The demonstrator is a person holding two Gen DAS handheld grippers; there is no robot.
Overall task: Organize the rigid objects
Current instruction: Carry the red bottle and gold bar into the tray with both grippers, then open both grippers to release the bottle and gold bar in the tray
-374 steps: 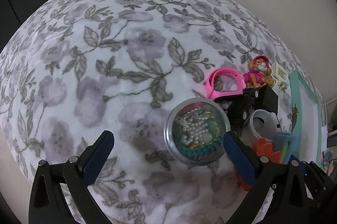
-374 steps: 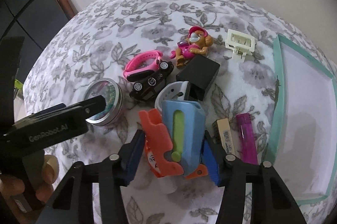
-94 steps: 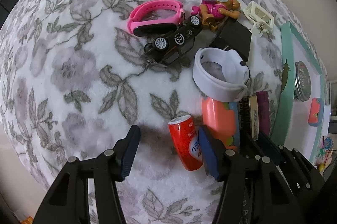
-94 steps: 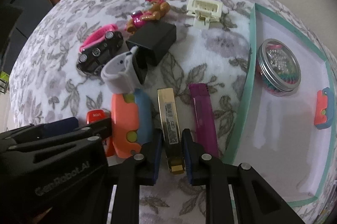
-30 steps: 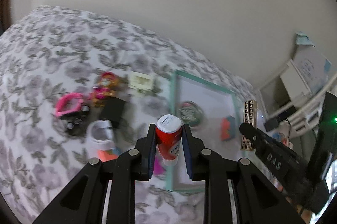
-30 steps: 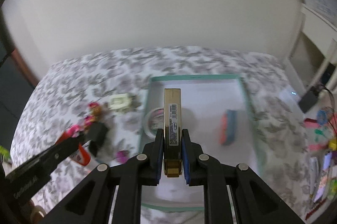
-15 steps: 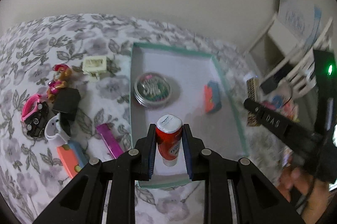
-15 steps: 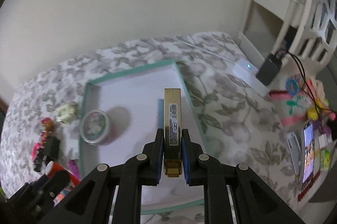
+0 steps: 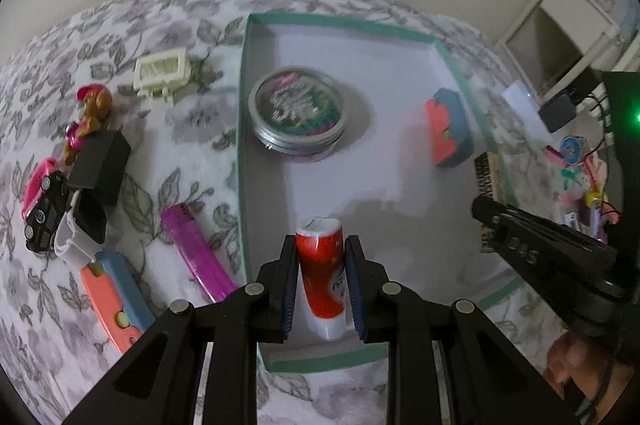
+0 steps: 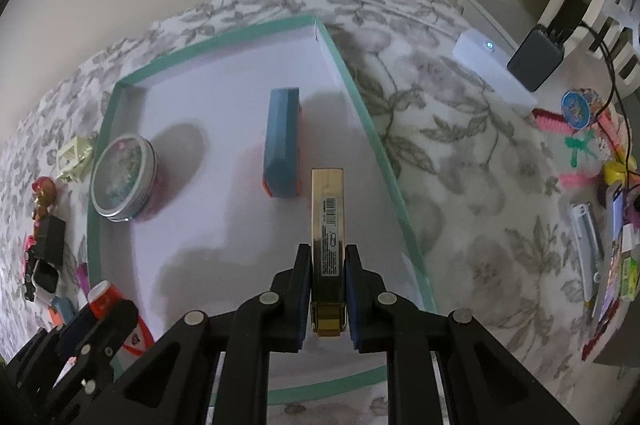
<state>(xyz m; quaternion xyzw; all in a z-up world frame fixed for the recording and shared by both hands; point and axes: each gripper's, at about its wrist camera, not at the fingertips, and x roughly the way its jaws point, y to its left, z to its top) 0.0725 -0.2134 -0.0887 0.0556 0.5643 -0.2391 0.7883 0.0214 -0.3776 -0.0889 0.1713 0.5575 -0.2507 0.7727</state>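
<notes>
My left gripper (image 9: 321, 259) is shut on a red tube with a white cap (image 9: 321, 275) and hangs over the near part of the green-rimmed white tray (image 9: 242, 129). The right gripper (image 10: 328, 271) is shut on a gold rectangular case (image 10: 328, 225), above the tray's (image 10: 372, 129) right half. Inside the tray lie a round metal tin (image 9: 297, 113) and an orange-and-blue block (image 9: 448, 127). In the right wrist view the tin (image 10: 122, 181) sits at the tray's left and the block (image 10: 282, 141) stands just beyond the gold case.
On the floral bedcover left of the tray lie a purple lighter (image 9: 196, 253), an orange-and-blue case (image 9: 114, 299), a white band (image 9: 76, 241), a black box (image 9: 100, 165), a toy car (image 9: 44, 213), a puppy figure (image 9: 86, 123) and a cream clip (image 9: 162, 69). A charger (image 10: 536, 57) and small colourful things lie right of the tray.
Both grippers have sunk toward the tray with their loads, so the tray and its contents look larger. The right gripper's view swung left, placing the gold case over the tray floor.
</notes>
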